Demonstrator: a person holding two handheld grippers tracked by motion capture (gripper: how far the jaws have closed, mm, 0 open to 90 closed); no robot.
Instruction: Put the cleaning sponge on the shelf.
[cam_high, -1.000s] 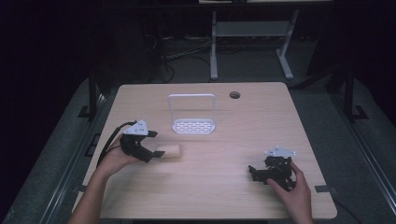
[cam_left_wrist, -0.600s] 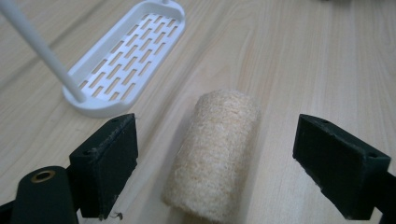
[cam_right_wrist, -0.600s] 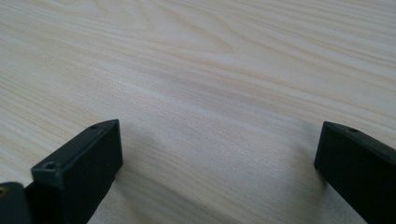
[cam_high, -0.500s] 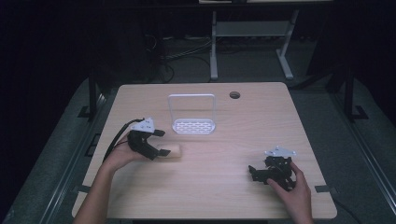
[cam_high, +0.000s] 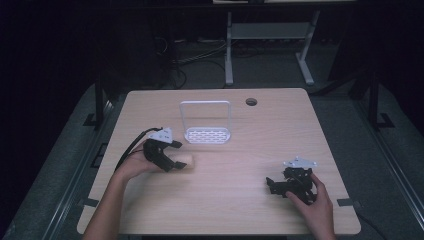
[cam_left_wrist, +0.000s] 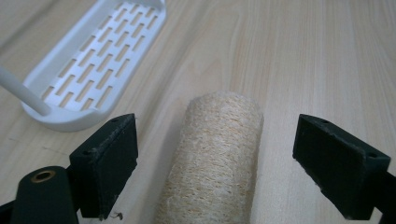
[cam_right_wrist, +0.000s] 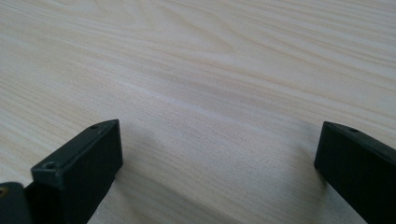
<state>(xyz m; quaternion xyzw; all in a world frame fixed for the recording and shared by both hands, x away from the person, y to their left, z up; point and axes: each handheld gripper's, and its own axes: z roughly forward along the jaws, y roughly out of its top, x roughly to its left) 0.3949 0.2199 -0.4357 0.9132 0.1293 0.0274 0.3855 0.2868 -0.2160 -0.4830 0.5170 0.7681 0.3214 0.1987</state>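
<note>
1. The left gripper (cam_high: 176, 155) sat over the left half of the table (cam_high: 260, 130), held in the person's left hand (cam_high: 132, 167), its cable trailing off toward the table's left edge.
2. Its jaws stood wide apart, one on each side of the loofah roll (cam_left_wrist: 212, 158), and in the left gripper view neither jaw touched it!
3. The roll (cam_high: 186, 162) lay flat on the wood, its far end pointing away between the jaws.
4. Just beyond it stood the white rack (cam_high: 207, 135), a slotted tray with a tall wire hoop, near the table's middle.
5. In the left gripper view the rack (cam_left_wrist: 93, 60) lay up and to the left of the roll, close but apart from it.
6. Over on the right, the right gripper (cam_high: 272, 184) rested low at the table's near right, in the right hand (cam_high: 312, 205).
7. Its jaws gaped wide too, with bare wood between them.
8. A round hole (cam_high: 251, 102) sat near the table's far edge.
</note>
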